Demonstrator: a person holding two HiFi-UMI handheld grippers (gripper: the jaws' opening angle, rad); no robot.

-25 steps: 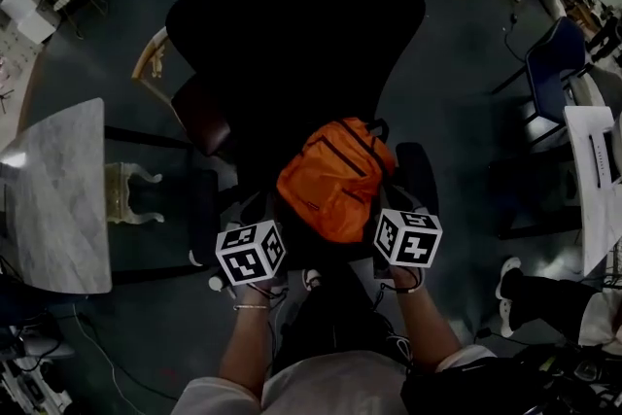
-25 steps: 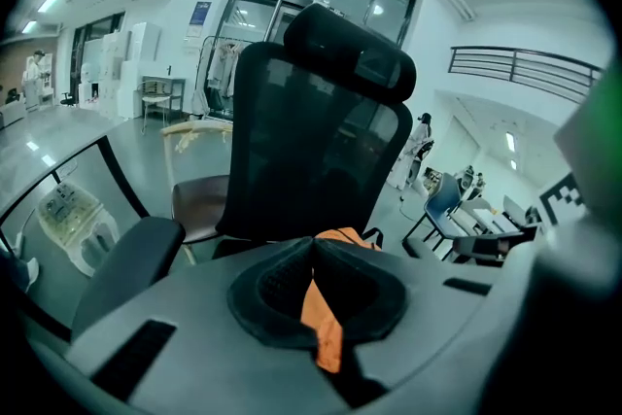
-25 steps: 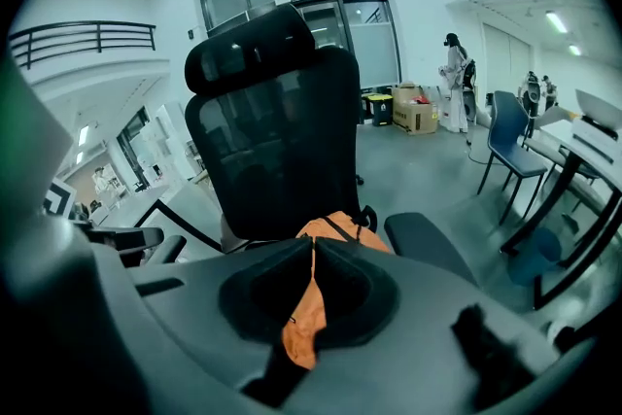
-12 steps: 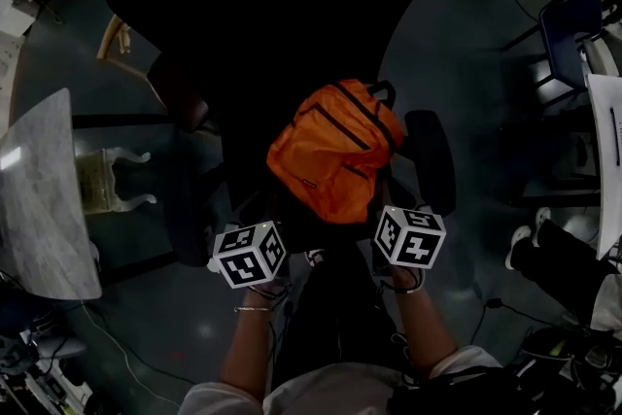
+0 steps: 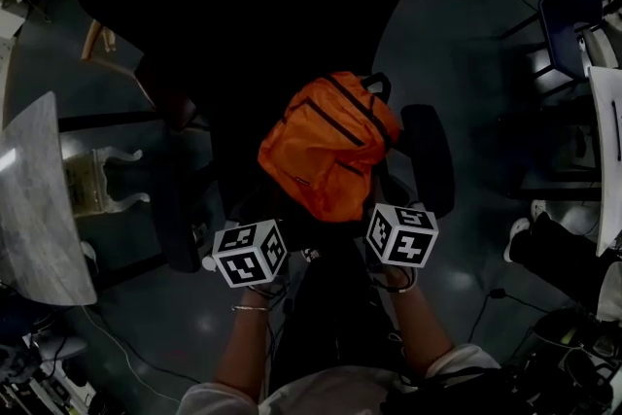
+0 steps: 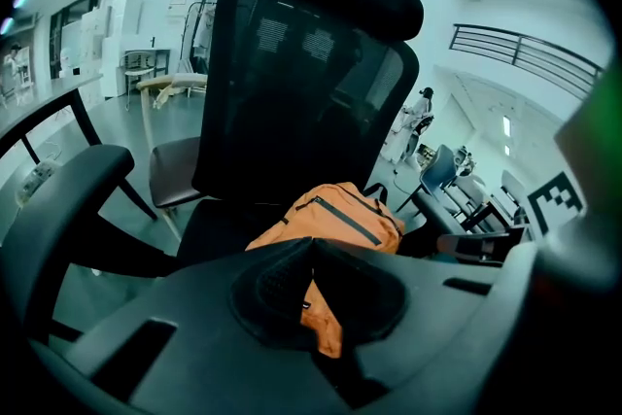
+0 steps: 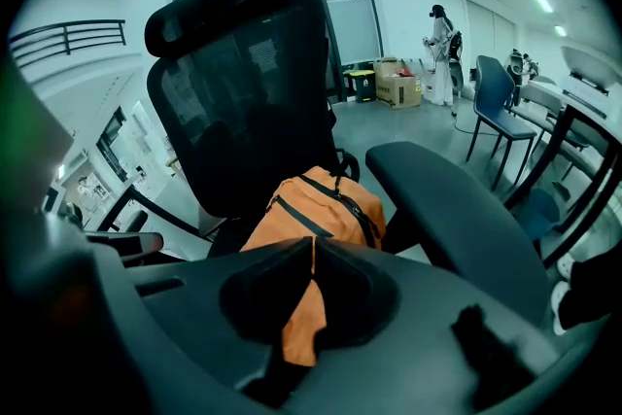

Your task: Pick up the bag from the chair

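Bag (image 5: 326,146): orange with black zips, lying on the seat of the chair (image 5: 243,15), toward the seat's right edge, just beside the right armrest (image 5: 428,155).
Chair back: black mesh, upright behind the bag.
Left gripper (image 6: 311,246): jaws together, nothing between them, pointed at the bag's near left side.
Right gripper (image 7: 313,243): jaws together, empty, pointed at the bag's near right side.
Contact with bag: cannot tell.

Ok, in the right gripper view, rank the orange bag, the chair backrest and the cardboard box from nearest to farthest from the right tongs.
1. Orange bag, dead ahead, lower middle.
2. Chair backrest, upright behind the bag.
3. Cardboard box, far back, right of the backrest.
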